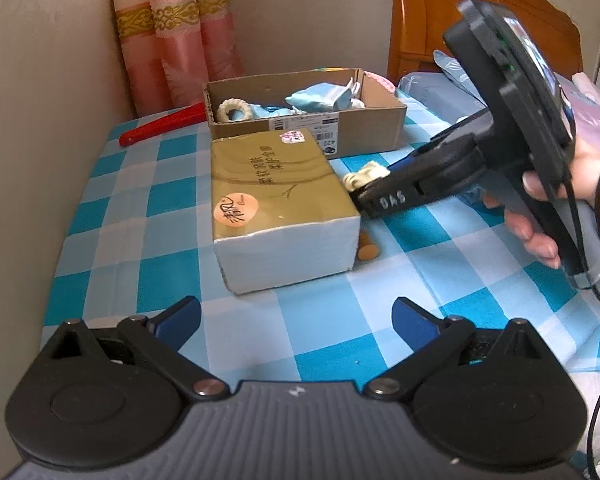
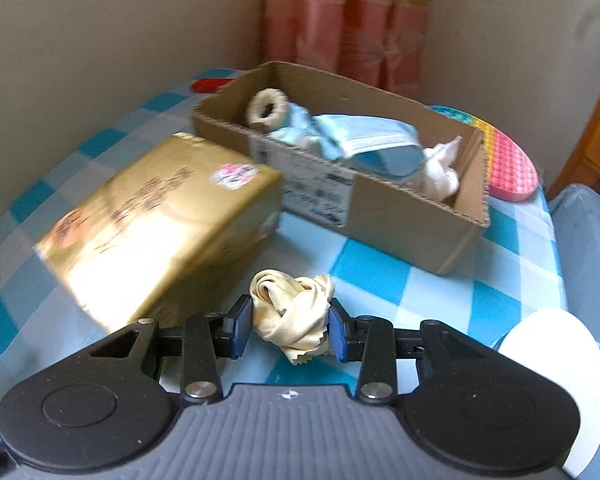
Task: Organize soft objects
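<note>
My right gripper (image 2: 290,330) is shut on a crumpled cream cloth (image 2: 292,316), held just above the checkered tablecloth in front of the cardboard box (image 2: 404,220). The box holds a pale ring toy (image 2: 266,110), blue face masks (image 2: 372,146) and a white cloth (image 2: 440,172). In the left wrist view the right gripper (image 1: 360,190) shows beside the gold tissue pack (image 1: 276,196), with the cream cloth (image 1: 364,174) at its tip and the box (image 1: 364,128) behind. My left gripper (image 1: 296,322) is open and empty, near the table's front edge.
A gold tissue pack (image 2: 152,224) lies left of the box. A red object (image 1: 160,126) lies at the back left by the wall. A pink and rainbow pop pad (image 2: 508,164) sits right of the box. A white disc (image 2: 556,372) lies at lower right. A small wooden piece (image 1: 367,250) lies by the pack.
</note>
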